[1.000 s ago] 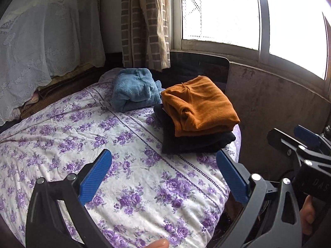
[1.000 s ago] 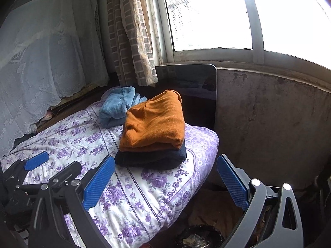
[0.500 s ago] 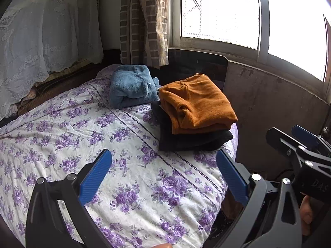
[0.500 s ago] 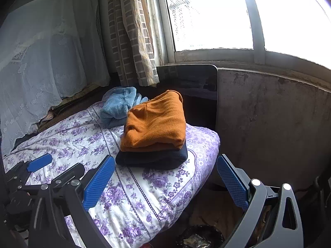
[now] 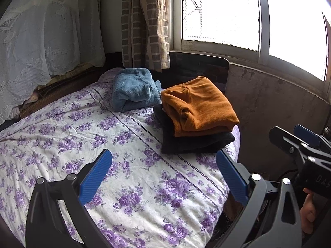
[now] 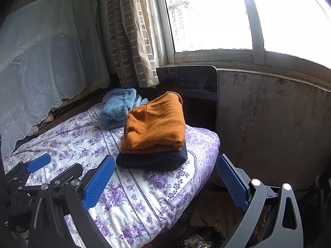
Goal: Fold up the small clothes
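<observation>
1. My left gripper (image 5: 164,177) is spread wide with nothing between its blue pads. It hangs over the near part of the bed (image 5: 62,136), above the floral quilt.
2. My right gripper (image 6: 165,183) is likewise spread wide and carries nothing. It hangs at the near right corner of the bed (image 6: 82,136), partly past the bed's edge.
3. In the left wrist view, the right gripper's fingers (image 5: 306,135) show at the right edge, well apart from the clothes.
4. The orange garment (image 5: 198,105) lies folded on top of the dark garment (image 5: 196,144). Both form one stack at the far right of the bed, near the right edge.
5. The blue fleece garment (image 5: 134,88) lies bunched just left of and behind the stack, touching it or nearly so.
6. A dark panel (image 6: 192,80) stands upright behind the stack, below the window (image 6: 206,14).
7. A checked curtain (image 5: 144,20) hangs at the window's left side.
</observation>
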The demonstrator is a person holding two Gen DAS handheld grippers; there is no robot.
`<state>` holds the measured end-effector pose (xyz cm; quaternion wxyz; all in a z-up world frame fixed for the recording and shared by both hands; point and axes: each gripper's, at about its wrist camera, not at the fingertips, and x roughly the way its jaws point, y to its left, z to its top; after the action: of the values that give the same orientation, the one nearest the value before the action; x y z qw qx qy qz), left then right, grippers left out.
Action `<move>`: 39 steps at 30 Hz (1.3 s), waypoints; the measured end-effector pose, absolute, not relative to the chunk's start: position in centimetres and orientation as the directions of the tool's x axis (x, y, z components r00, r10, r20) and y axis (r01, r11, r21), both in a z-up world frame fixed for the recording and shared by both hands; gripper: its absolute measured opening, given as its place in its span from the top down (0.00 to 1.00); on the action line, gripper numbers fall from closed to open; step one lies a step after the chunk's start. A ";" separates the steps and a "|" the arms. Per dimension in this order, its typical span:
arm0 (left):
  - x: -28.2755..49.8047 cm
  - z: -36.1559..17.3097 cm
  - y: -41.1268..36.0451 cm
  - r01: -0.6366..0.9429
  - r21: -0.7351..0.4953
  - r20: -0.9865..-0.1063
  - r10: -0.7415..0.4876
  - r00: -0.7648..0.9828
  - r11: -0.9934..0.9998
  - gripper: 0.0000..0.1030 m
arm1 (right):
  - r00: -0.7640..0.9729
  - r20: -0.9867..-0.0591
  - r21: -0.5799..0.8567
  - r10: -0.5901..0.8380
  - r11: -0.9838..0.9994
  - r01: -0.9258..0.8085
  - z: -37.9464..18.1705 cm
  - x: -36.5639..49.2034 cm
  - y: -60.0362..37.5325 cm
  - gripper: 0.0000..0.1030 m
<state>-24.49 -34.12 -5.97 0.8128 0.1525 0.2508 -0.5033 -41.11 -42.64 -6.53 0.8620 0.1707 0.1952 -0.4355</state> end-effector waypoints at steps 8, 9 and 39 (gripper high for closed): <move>-24.7 -5.9 -34.2 0.893 0.005 -0.557 -0.740 0.377 0.451 0.05 | 0.550 -0.482 0.127 -0.682 0.567 0.814 -6.3 -41.0 -42.7 0.04; -24.7 -5.9 -34.2 0.893 0.005 -0.557 -0.740 0.376 0.450 0.05 | 0.551 -0.481 0.127 -0.682 0.568 0.813 -6.3 -41.0 -42.8 0.04; -24.7 -5.8 -34.4 0.891 0.001 -0.560 -0.738 0.376 0.453 0.05 | 0.552 -0.475 0.130 -0.686 0.565 0.815 -6.2 -41.2 -42.5 0.04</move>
<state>-24.74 -34.39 -5.75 0.8151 0.1537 0.2494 -0.4998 -41.25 -42.45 -6.20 0.8642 0.1700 0.1893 -0.4340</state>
